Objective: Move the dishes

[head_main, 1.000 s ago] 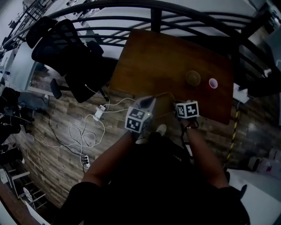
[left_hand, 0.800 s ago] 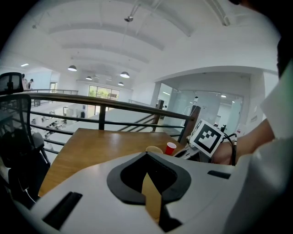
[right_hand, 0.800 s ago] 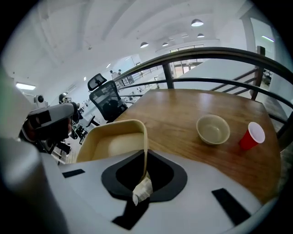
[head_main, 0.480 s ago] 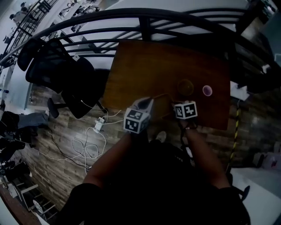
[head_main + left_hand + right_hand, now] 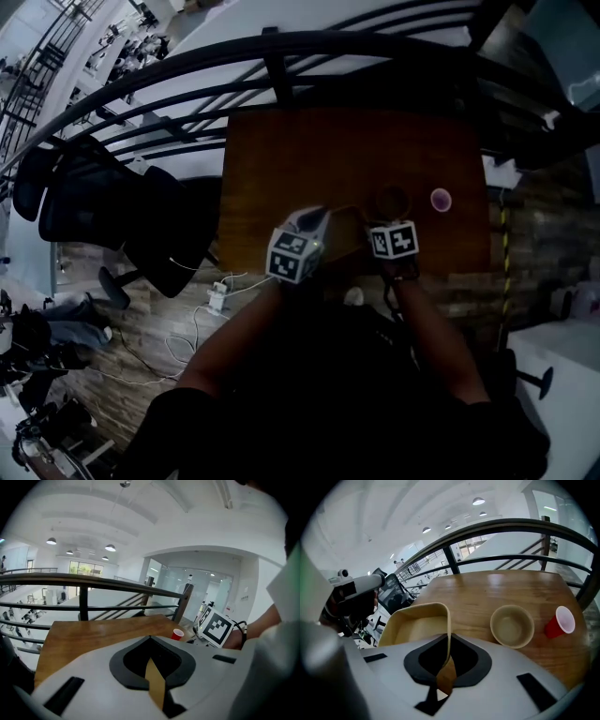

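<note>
Item: tan dish (image 5: 412, 630), lower left of the right gripper view, rim clamped in the right gripper (image 5: 446, 673). Change noted: we had carried it from over the floor to the near edge of the table (image 5: 309, 159); set-down likely next. Left gripper (image 5: 154, 686): pinched closed, carrying no dish. Bowl (image 5: 512, 626) and red cup (image 5: 558, 621): right of centre.

Left gripper (image 5: 153, 679) and right gripper (image 5: 444, 674): pale grey moulded shells, a dark teardrop recess round the jaws, black rectangular slots either side. White marker cubes, left (image 5: 292, 255) and right (image 5: 395, 239), carry black square codes. Black cable (image 5: 243, 625) loops behind the right cube. Dark top (image 5: 328, 394).
</note>
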Demonstrator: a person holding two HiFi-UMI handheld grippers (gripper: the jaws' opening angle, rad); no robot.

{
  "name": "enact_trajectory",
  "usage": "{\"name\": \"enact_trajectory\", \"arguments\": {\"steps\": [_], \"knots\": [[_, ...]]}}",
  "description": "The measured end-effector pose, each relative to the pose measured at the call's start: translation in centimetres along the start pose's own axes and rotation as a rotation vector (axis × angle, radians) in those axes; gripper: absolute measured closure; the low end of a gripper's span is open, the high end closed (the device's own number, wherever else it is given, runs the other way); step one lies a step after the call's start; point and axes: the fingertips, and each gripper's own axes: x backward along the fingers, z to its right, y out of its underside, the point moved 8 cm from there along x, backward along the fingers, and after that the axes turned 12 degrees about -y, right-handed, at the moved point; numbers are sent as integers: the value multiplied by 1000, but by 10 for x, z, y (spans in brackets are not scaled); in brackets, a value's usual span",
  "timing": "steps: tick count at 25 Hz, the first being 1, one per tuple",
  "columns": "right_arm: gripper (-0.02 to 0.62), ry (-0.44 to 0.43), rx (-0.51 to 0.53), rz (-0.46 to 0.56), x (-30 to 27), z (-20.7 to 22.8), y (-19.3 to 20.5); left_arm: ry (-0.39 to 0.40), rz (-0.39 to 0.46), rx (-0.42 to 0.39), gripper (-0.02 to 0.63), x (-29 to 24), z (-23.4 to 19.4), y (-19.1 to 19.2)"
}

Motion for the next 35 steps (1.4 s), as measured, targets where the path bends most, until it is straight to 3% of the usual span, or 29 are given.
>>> {"name": "enact_trajectory", "arguments": {"steps": [13,19,35], "knots": [[574,184,-178,118,-45,-12,-30,170,-39,-81,611,-27,-87,-13],[574,235,-217,155,-62,-3,-32,172,-72,-94,611,-41,-105,-8],[574,269,-296,170,-96,47,-24,148,-161,-103,611,-71,-124,10]]}}
